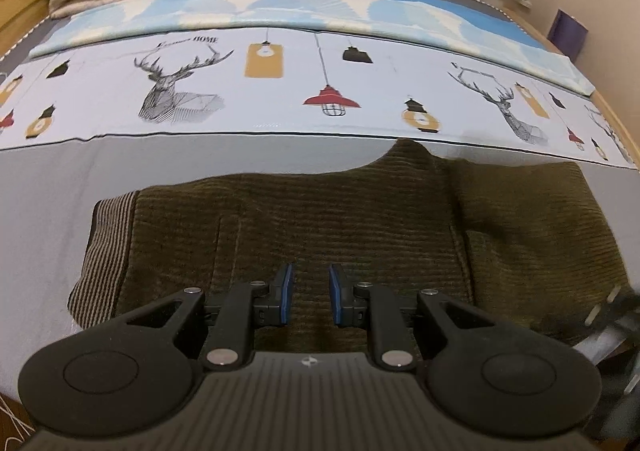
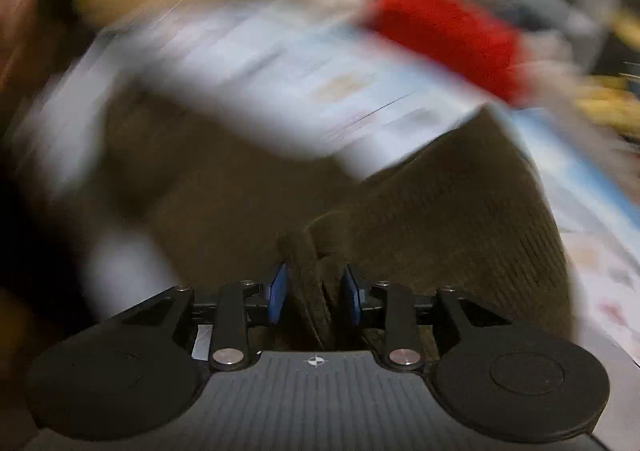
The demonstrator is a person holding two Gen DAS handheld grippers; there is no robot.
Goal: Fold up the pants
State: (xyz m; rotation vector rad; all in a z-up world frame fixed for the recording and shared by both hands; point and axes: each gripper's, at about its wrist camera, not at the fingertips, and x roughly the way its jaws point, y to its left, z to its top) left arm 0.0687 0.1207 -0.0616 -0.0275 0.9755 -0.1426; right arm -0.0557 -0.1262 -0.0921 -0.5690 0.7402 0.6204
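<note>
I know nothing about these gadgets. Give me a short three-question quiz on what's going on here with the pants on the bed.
1. True or false: the left hand-held gripper has cloth between its fingers.
2. What sits between the fingers of the right hand-held gripper?
3. The striped waistband of the pants lies, in the left wrist view, toward: A) the left, B) the right, C) the far edge.

Key: 1. False, its fingers are apart and nothing is between them. 2. A bunched fold of the pants. 3. A.
</note>
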